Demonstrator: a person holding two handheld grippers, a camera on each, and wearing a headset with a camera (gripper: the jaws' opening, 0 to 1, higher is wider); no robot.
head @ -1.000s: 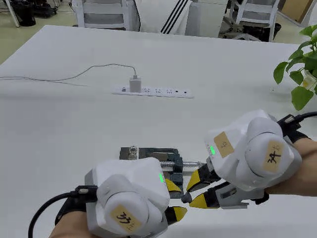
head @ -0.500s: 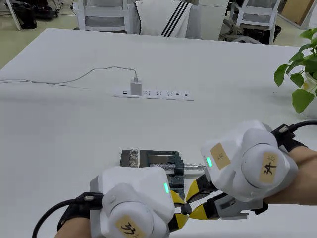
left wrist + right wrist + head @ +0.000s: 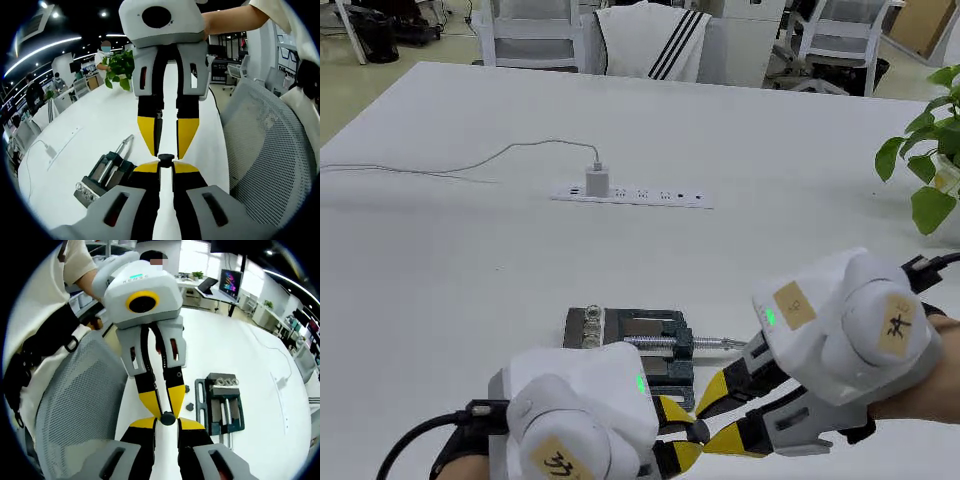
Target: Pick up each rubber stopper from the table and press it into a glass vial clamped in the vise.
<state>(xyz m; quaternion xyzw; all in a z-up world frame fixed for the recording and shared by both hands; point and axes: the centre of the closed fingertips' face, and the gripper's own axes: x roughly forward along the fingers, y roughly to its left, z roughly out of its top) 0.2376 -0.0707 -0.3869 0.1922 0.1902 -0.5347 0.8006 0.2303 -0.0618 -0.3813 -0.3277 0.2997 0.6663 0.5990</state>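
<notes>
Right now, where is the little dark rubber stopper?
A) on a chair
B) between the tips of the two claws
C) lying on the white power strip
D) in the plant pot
B: the rubber stopper sits right where the tips of the left claw and right claw meet, near the vise.
</notes>
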